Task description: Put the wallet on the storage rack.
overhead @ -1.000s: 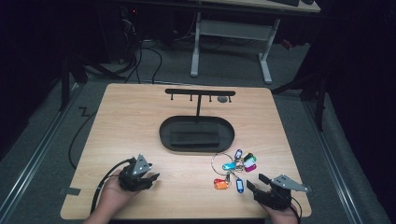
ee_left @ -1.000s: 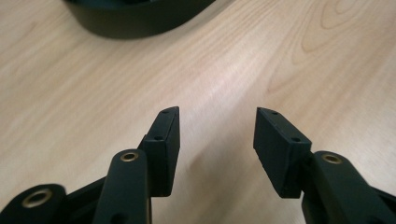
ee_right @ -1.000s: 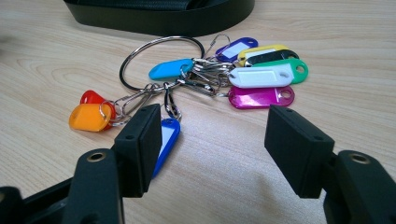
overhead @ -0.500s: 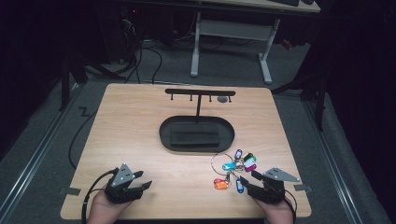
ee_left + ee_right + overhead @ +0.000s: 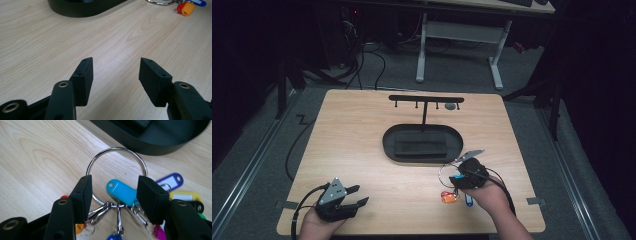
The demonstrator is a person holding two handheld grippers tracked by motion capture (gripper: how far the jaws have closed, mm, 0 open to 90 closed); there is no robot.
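— That key ring (image 5: 116, 167) lies by the tray (image 5: 388, 145), between the right gripper's (image 5: 113, 192) wide jaws. Light, stiff, slippery wire, with loose tags (image 5: 122, 191). Best pinch the bare wire

— A second ago that gripper sat right of the keys. The left gripper (image 5: 115, 75) gapes too, empty, farther left now

A light wood-grain bench (image 5: 362, 130) carries a black oval tray (image 5: 392, 145) near its middle, with a T-shaped black rack (image 5: 426, 99) rising at the tray's far edge. A key ring (image 5: 116, 151) with coloured tags (image 5: 122, 191) lies just beside the tray's near right rim.
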